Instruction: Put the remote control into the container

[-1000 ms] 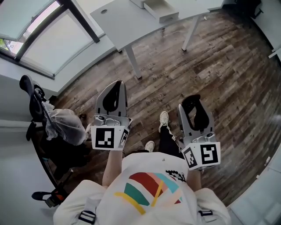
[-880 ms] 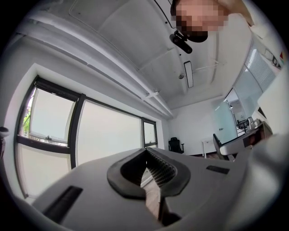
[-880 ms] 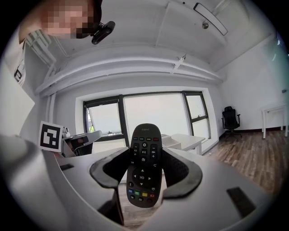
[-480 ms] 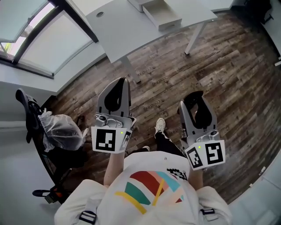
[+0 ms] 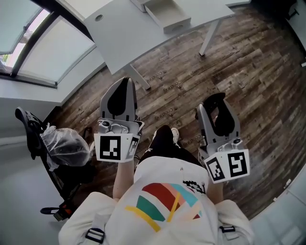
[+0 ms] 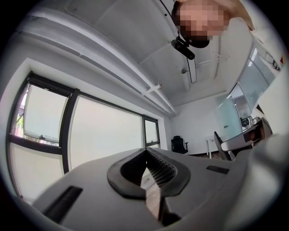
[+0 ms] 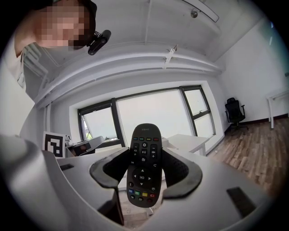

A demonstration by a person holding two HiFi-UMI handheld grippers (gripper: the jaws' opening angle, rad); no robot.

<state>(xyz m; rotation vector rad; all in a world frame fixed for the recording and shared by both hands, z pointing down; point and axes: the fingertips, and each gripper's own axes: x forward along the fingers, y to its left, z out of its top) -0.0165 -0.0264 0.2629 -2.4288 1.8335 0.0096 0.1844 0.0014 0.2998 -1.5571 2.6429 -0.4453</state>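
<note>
A black remote control (image 7: 144, 166) with coloured buttons stands upright between the pads of my right gripper (image 7: 145, 159), which is shut on its sides. In the head view the right gripper (image 5: 216, 101) is held over the wooden floor, in front of the person's body. My left gripper (image 5: 123, 85) is held beside it; in the left gripper view its pads (image 6: 159, 168) meet with nothing between them. A white open box-shaped container (image 5: 166, 15) sits on the white desk (image 5: 125, 29) at the top of the head view, well ahead of both grippers.
The desk's white legs (image 5: 208, 36) stand on the wooden floor (image 5: 248, 62). A black chair with a plastic-wrapped bundle (image 5: 62, 146) is at the left, under a large window (image 5: 33, 52). The person's dark-trousered leg (image 5: 165, 141) is between the grippers.
The desk and container have shifted left and lower in the head view. The person's leg has swung forward. Both grippers keep their pose, and the remote stays gripped.
</note>
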